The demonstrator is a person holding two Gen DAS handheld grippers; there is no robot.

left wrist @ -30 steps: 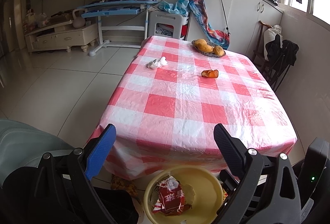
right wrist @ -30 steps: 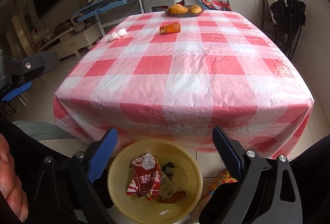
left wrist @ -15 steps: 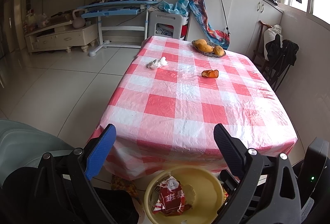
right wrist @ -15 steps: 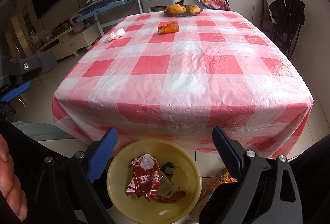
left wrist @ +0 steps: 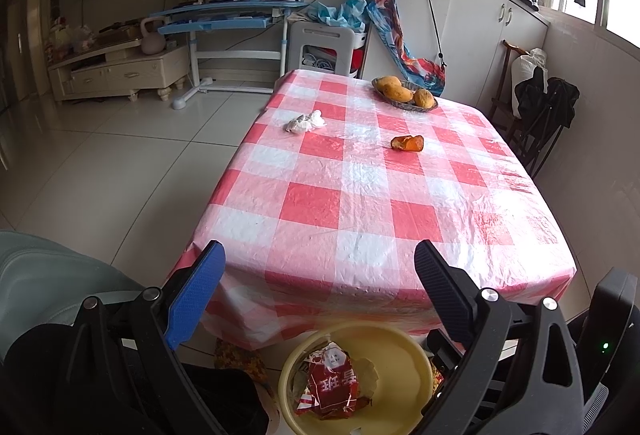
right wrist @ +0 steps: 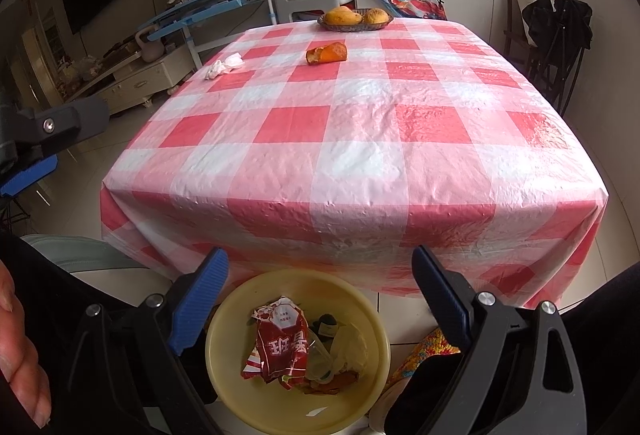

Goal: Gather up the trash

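A yellow basin [left wrist: 404, 367] [right wrist: 236, 319] sits on the floor below the table's near edge, holding a crumpled red wrapper [left wrist: 332, 383] [right wrist: 280, 343] and other scraps. On the red-and-white checked tablecloth [left wrist: 360, 195] [right wrist: 360, 139] lie a crumpled white tissue [left wrist: 305, 121] [right wrist: 225, 65] at the far left and an orange peel [left wrist: 408, 143] [right wrist: 327, 53] near the middle back. My left gripper [left wrist: 320, 255] and right gripper [right wrist: 320, 259] both hover open and empty above the basin, short of the table's edge.
A dish of yellow-orange fruit [left wrist: 404, 93] [right wrist: 356, 18] stands at the table's far end. A chair with dark clothing [left wrist: 544, 107] is to the right, a blue desk [left wrist: 224, 15] and a white stool [left wrist: 324, 47] behind. A hand [right wrist: 20, 347] shows at the left edge.
The right gripper's view has drifted down slightly, toward the basin. The left gripper holds still. Both stay open.
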